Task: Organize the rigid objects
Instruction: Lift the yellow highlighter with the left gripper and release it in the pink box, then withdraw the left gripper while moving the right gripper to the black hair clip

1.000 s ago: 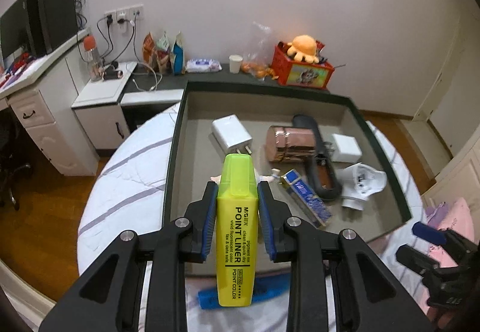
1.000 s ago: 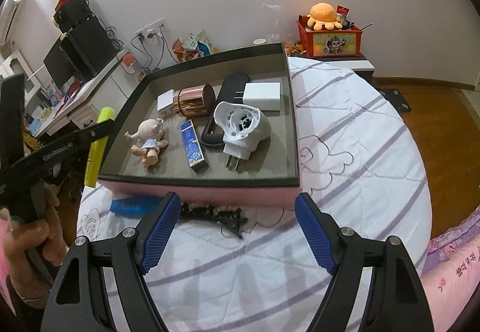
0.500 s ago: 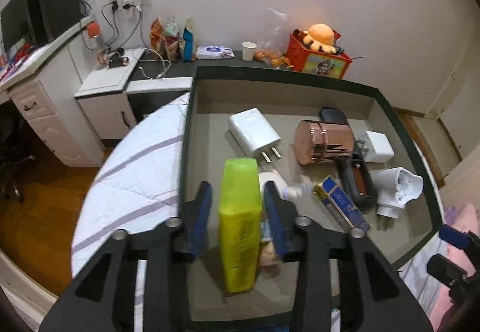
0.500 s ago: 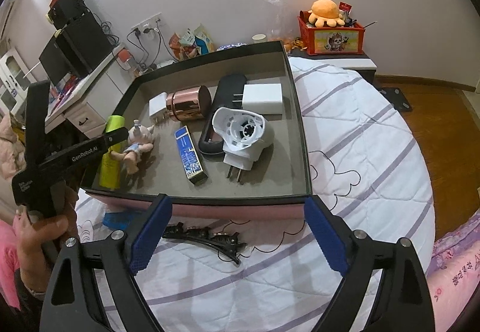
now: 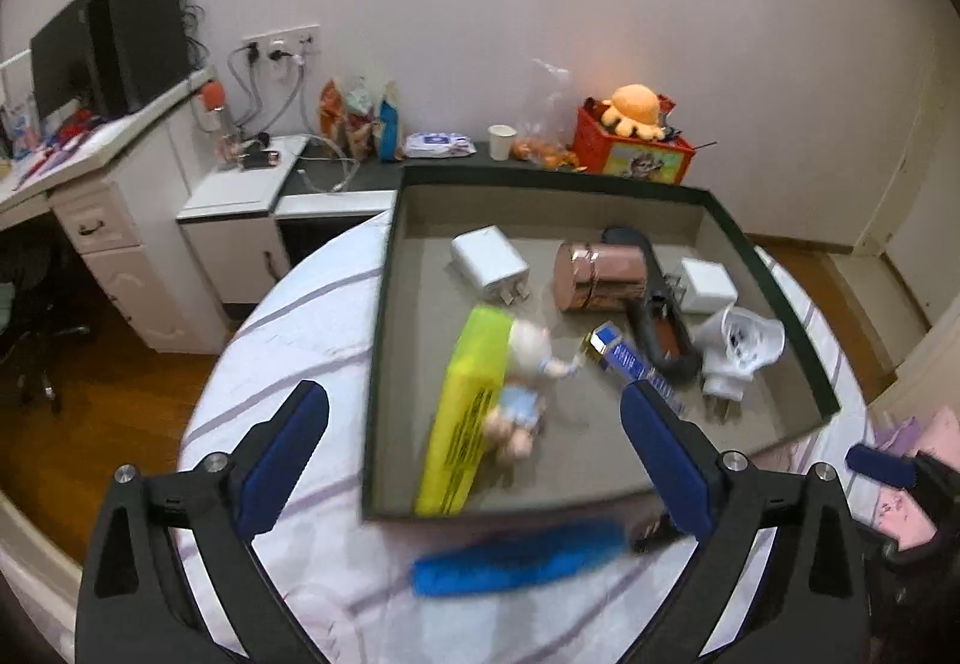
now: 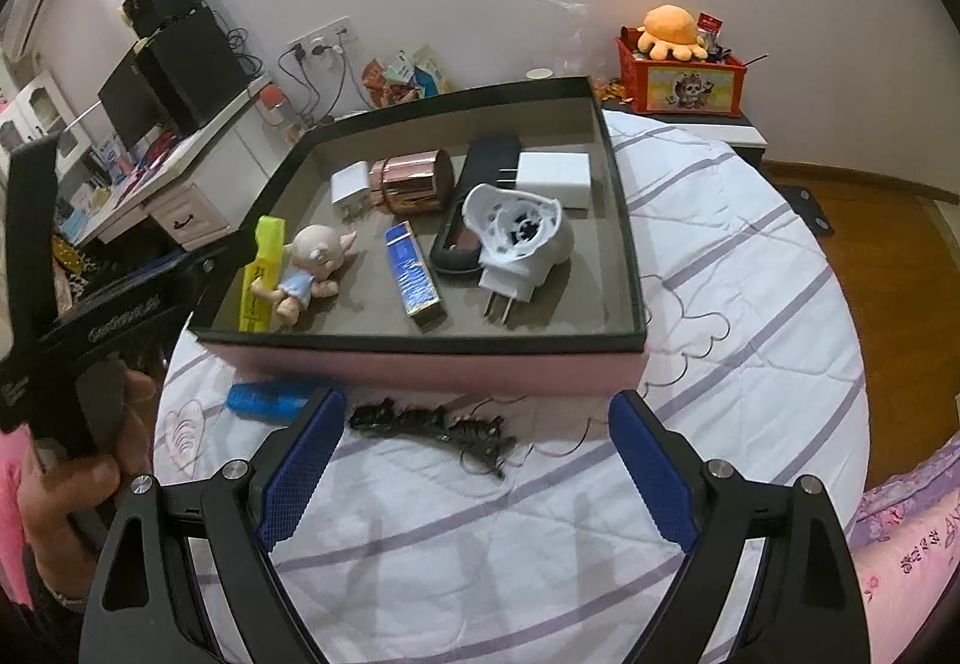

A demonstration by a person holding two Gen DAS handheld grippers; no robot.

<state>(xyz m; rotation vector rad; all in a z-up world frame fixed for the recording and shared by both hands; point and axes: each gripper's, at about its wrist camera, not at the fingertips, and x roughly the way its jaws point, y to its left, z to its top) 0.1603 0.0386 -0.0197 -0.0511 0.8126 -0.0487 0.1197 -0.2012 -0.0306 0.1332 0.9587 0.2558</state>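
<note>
**newbie_umi:** So how far along are you with the tidying?

**trayguy:** Most of it's in, I'd say. Your box (image 6: 621,220) on the bed already has the yellow highlighter (image 5: 465,412) lying flat by its left wall, right up against the little doll (image 6: 309,268). Also in there: two white chargers, the copper tin (image 5: 600,277), a black case, the blue-and-gold pack (image 6: 414,274) and the white plug adapter (image 6: 519,238).

**newbie_umi:** And what's left?

**trayguy:** Two things outside, on the bedspread (image 6: 750,304) just in front of the box's near wall: the blue comb (image 5: 519,556) and the black hair clip (image 6: 432,424). Those look like your remaining jobs.

**newbie_umi:** Hands free?

**trayguy:** Yep. Your left gripper (image 5: 474,454) has its jaws spread wide with nothing between them, hanging over the box's near-left corner. Your right gripper (image 6: 474,469) is just as wide, also empty, and the clip sits on the bedspread between its fingers. My guess is clip next.
</note>
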